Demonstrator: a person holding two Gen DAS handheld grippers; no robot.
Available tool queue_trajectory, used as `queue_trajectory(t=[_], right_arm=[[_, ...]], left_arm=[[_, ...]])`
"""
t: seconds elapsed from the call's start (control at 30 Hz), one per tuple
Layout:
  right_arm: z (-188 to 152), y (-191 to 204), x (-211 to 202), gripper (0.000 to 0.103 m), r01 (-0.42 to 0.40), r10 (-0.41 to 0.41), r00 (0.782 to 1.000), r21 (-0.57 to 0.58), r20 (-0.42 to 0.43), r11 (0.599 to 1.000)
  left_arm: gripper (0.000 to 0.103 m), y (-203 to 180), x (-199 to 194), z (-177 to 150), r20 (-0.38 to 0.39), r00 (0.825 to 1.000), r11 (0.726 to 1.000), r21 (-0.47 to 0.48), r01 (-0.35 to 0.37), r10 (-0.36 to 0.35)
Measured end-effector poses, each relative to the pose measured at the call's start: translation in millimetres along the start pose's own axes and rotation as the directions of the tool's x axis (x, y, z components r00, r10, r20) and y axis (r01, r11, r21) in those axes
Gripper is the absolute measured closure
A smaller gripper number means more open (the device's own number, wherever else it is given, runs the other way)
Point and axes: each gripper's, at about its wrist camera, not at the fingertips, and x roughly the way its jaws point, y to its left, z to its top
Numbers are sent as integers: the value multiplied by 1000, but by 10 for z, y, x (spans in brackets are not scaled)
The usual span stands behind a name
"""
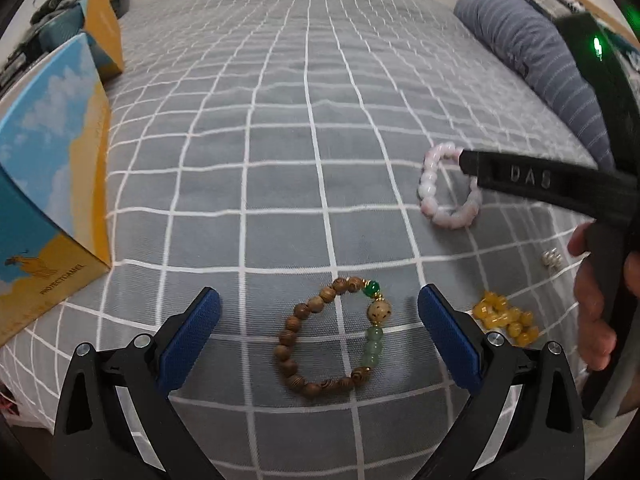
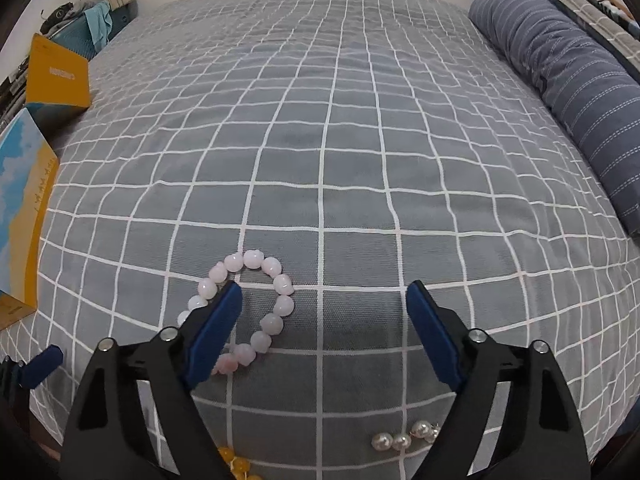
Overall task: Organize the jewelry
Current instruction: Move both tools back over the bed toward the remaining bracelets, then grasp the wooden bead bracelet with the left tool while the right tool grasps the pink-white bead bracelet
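The left gripper [image 1: 319,314] has its jaws spread wide; the wooden bead bracelet [image 1: 330,338] lies flat on the grid-patterned bedspread [image 1: 280,120] between them, touching neither pad. The yellow bead bracelet [image 1: 506,318] lies just outside the right-hand jaw. The right gripper [image 2: 324,300] also has its jaws spread; its left-hand jaw overlaps the pink bead bracelet [image 2: 276,312]. The pearl piece [image 2: 404,438] lies beneath the right-hand jaw. A sky-printed box [image 1: 48,184] stands beyond the left-hand jaw, contents not visible.

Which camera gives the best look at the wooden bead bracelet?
The left wrist view: the wooden bead bracelet lies whole on the bedspread between the open left gripper fingers. The right wrist view doesn't show it.
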Motion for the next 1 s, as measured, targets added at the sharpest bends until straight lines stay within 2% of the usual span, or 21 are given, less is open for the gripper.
queue_trajectory(t=[0.13,0.17,0.27,0.33,0.47,0.6,0.67,0.7,0.77,1.0], right_arm=[[2,27,55,34,-6,6,1000,-10,-11,1000],[1,33,64,38,-7,7,1000,-12,-14,1000],[2,67,97,50,-17,16,1000,-26,-27,1000],[-4,96,94,54,-14,13,1000,-35,-25,999],[-10,115,95,63,-24,23,999,-41,-26,999],[-16,106,92,70,-29,28,999,-29,-26,999],[-18,103,89,76,-32,31,999,-24,-25,999],[-20,105,86,79,-33,33,999,-22,-24,999],[-22,105,79,92,-35,35,999,-13,-22,999],[-32,71,-39,92,-53,53,999,26,9,998]], left_arm=[[9,-35,70,-9,-16,1000,1000,11,-11,11],[11,-32,77,-6,-20,1000,1000,13,-7,7],[25,-42,94,6,-34,999,1000,25,-6,7],[37,-63,100,26,-40,999,1000,29,-3,4],[53,-60,76,2,-45,999,1000,28,-12,14],[75,-24,52,-9,-46,999,1000,16,-18,19],[83,-25,49,-3,-44,999,1000,14,-21,21],[90,-27,43,-4,-42,999,1000,13,-22,22],[92,-11,30,-3,-37,999,1000,5,-22,22],[92,1,-23,12,-14,1000,1000,-7,-11,11]])
